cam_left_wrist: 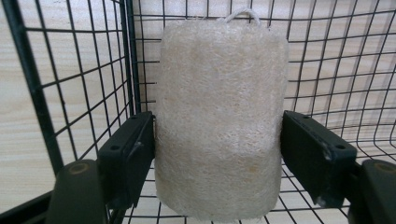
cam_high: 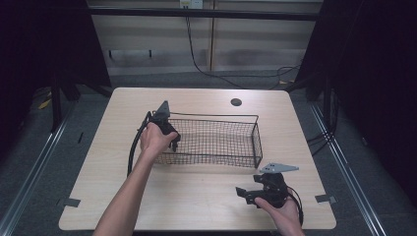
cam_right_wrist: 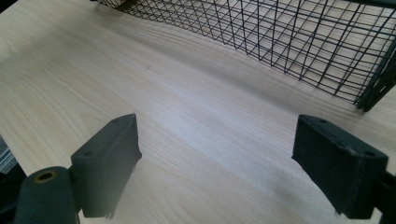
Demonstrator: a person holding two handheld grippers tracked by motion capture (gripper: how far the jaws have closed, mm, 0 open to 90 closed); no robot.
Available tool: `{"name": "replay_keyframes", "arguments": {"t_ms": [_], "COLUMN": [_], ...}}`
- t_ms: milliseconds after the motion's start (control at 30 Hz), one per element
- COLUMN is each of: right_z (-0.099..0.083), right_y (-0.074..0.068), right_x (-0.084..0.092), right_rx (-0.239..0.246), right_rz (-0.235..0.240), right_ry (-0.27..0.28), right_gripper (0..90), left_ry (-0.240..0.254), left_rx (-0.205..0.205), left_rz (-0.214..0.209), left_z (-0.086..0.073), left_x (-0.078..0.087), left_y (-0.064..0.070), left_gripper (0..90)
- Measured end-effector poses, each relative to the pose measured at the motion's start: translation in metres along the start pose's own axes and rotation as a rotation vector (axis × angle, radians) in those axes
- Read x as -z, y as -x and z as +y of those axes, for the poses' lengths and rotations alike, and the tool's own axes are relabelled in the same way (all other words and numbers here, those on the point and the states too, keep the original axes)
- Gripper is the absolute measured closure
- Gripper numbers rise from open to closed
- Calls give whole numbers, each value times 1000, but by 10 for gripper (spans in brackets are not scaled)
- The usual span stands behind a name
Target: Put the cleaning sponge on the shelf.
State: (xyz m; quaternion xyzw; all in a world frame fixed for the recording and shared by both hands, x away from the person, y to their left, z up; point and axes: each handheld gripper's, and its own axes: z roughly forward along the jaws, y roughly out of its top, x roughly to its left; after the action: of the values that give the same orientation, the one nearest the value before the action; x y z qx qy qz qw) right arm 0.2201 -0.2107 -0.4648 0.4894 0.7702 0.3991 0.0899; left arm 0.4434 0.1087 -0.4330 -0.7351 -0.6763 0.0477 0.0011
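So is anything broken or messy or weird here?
Nothing stands out. The wire basket sits flat and whole on the table. Inside it, the left tongs hold a pale loofah sponge that looks undamaged. The right tongs hover open over bare wood, with nothing spilled.

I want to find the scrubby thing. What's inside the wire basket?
A pale loofah sponge sits inside the wire basket, between the left gripper jaws. The sponge hides the mesh behind it.

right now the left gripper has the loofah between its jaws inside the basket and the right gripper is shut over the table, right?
Not quite: the right gripper is open, jaws wide apart over the bare table, as the right gripper view shows. The left gripper does have the loofah between its jaws inside the basket.
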Motion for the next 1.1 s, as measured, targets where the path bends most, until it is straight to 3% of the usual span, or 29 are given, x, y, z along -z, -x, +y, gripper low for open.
{"name": "replay_keyframes", "arguments": {"t_ms": [433, 967, 1100], "right_z": [0, 0, 0], "right_y": [1, 0, 1], "right_x": [0, 0, 0], "right_rx": [-1, -3, -1], "right_rz": [-2, -2, -2], "right_ry": [1, 1, 2], "right_gripper": [151, 151, 151], "left_ry": [-18, 19, 10], "left_rx": [-21, -17, -39], "left_rz": [-4, -74, -100], "left_z": [0, -2, -3], "left_x": [0, 8, 12], "left_y": [1, -1, -4], "left_gripper": [267, 189, 175]}}
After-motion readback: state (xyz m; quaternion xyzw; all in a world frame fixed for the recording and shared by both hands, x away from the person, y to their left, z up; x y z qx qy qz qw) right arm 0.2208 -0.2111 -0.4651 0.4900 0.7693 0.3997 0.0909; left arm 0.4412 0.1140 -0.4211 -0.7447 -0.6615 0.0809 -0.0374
